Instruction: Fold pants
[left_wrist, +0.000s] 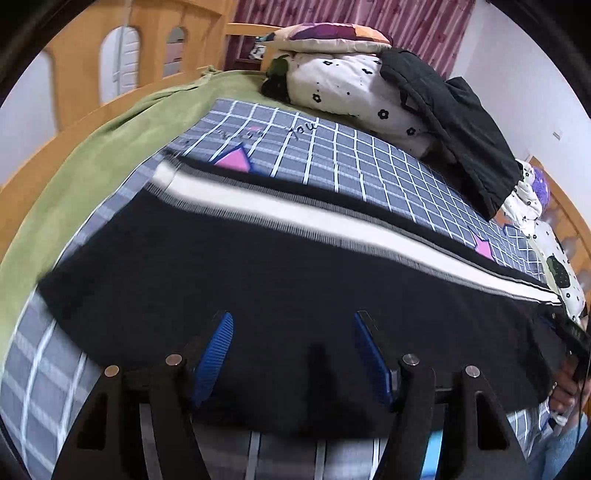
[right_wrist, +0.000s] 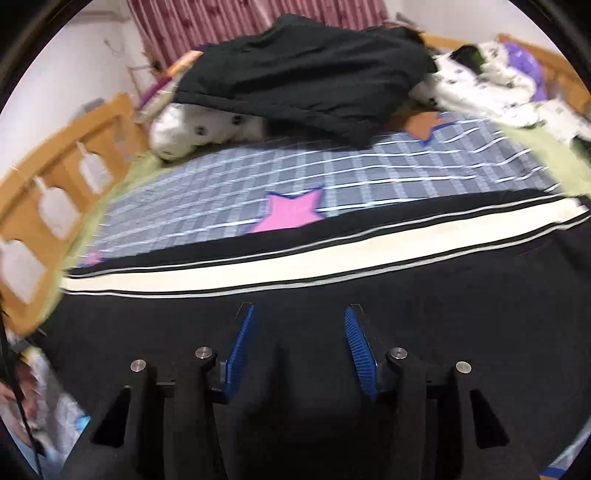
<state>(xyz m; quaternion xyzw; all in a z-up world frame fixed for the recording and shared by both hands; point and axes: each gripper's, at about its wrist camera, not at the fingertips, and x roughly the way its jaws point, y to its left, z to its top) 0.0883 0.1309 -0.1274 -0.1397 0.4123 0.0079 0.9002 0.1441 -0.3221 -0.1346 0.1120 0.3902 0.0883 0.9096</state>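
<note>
The left gripper (left_wrist: 293, 321) stands open, its blue pads (left_wrist: 216, 354) apart above the black cloth with nothing between them. The right gripper (right_wrist: 299, 314) is open too, and its pads (right_wrist: 356, 350) press on nothing. Both point down at the same garment.

Under them is a bed with a grey sheet (left_wrist: 369, 162) crossed by white lines, with pink stars (right_wrist: 290, 216) printed on it. A green blanket (left_wrist: 110, 147) lies along one edge of the sheet. A wooden rail (right_wrist: 55, 173) with arched openings goes around the bed. Behind it hangs a dark red curtain (left_wrist: 332, 14), and the wall (left_wrist: 524, 74) is white.

The pants (left_wrist: 221, 273) lie flat on the sheet, across the near side of the bed. They are black, with a wide cream stripe (right_wrist: 295, 262) along the far edge, bordered by thin pale lines.

At the head of the bed is a white quilt (left_wrist: 343, 85) with small black flowers, with a colourful pillow (left_wrist: 328, 35) on top. A black jacket (right_wrist: 314, 74) lies over the quilt.
</note>
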